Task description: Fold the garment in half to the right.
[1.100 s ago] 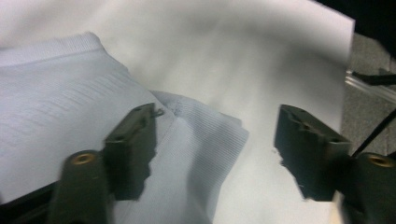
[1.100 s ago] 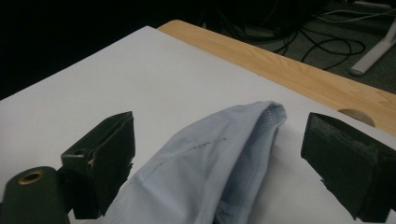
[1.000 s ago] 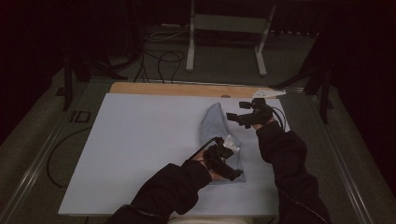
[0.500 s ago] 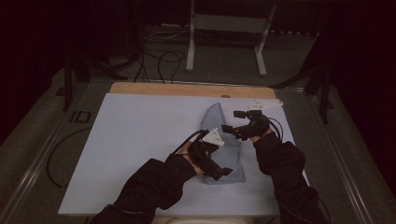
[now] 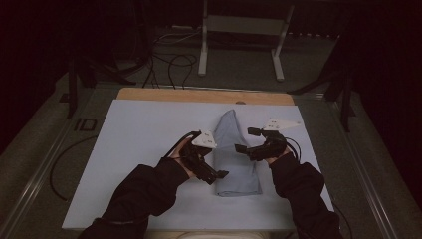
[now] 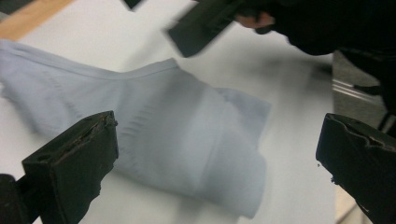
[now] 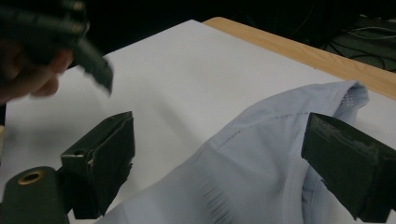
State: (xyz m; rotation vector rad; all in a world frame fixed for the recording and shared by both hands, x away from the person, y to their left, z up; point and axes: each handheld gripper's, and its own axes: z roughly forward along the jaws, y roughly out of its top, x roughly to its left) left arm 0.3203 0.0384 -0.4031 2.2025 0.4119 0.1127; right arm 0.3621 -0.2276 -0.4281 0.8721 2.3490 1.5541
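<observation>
Folding looks to be the step in hand: your left gripper [image 5: 217, 175], jaws apart and empty, sits at the left edge of the folded cloth [image 5: 234, 154], which lies lengthwise on the white mat [image 5: 144, 134]. Your right gripper [image 5: 245, 141], also spread and empty, hovers over the cloth's right side. Next, close on an edge; nothing blocks you, and the wooden strip [image 5: 199, 95] lies well beyond

Soft matt knit cloth [image 5: 234, 154] — smooth white tabletop [image 5: 144, 134], wood edge [image 5: 199, 95]
</observation>
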